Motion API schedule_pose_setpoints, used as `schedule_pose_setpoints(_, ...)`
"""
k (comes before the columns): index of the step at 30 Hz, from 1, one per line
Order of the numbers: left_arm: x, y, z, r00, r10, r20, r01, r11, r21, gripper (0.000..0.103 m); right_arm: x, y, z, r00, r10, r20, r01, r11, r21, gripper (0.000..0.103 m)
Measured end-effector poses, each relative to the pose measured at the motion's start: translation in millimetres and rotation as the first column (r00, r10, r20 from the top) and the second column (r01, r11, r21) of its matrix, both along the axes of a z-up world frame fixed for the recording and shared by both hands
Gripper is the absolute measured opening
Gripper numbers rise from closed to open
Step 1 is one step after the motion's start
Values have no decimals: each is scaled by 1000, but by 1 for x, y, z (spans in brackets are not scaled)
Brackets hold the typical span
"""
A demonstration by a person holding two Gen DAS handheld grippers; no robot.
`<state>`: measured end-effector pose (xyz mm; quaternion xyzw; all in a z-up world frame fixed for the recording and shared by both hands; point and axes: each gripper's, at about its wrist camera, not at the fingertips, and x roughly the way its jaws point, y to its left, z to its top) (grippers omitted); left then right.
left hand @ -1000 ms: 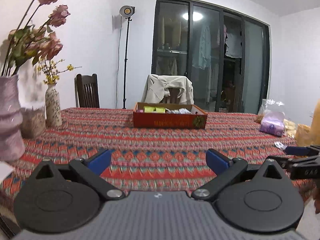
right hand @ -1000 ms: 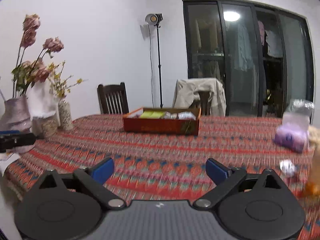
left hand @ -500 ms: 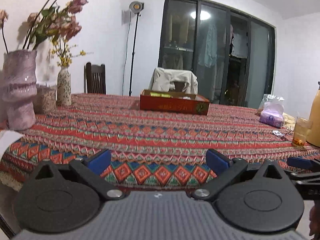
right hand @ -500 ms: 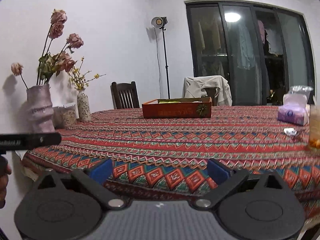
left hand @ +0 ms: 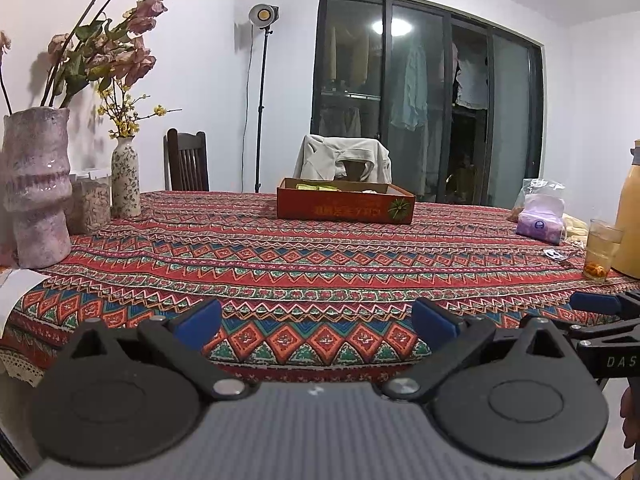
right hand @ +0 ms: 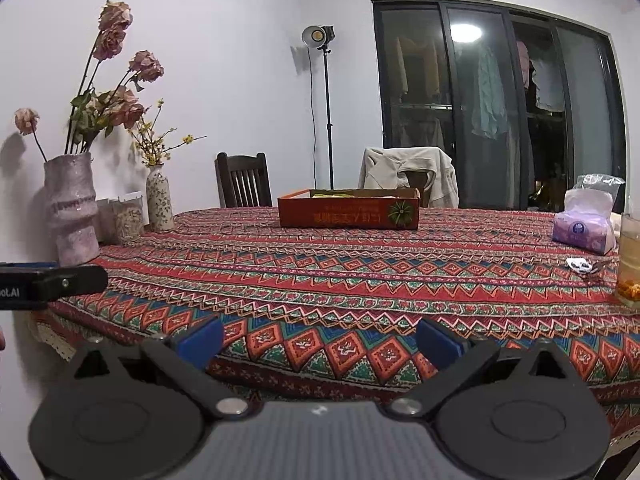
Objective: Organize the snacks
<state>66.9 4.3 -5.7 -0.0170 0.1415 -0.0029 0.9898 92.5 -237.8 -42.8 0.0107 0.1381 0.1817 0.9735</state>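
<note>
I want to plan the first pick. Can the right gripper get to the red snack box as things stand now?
Probably yes, but not yet. The right gripper, open and empty, is at the table's near edge, while the red snack box sits far across the tablecloth. Nothing stands between them, so the way looks free.

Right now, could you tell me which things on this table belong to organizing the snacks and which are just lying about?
For the job:
- red box holding packets
- small wrapped piece on the cloth, possibly a snack
- left gripper and right gripper, jaws open and empty

Just lying about:
- pink vase
- small floral vase
- tissue pack
- glass of tea
</note>
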Motion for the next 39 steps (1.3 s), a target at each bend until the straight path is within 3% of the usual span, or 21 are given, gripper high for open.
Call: schedule_pose_setpoints(39,-1,1,4,1000,-9,13,9,1000,4,103,-1,-12,5,999,-31,24,30,999,27,103)
